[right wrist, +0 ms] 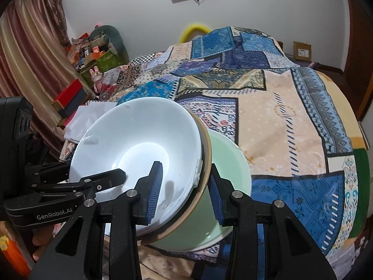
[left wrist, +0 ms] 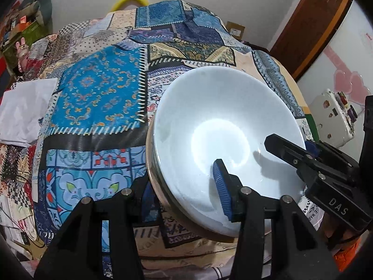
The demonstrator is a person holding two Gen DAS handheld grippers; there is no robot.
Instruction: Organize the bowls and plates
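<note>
Grippers are sharing a tilted stack of white ceramic bowls (left wrist: 223, 140) above the patchwork bedspread (left wrist: 98, 93). The left gripper (left wrist: 181, 196) is clamping the stack's near rim, the right gripper (right wrist: 184, 191) its opposite rim, jaws narrowed on it. A pale green bowl (right wrist: 230, 163) is sitting just behind.

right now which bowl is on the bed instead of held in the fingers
The pale green bowl sits on the patchwork bedcover, behind the stack. The white bowl tops that stack, gripped at opposite rims by both grippers.
</note>
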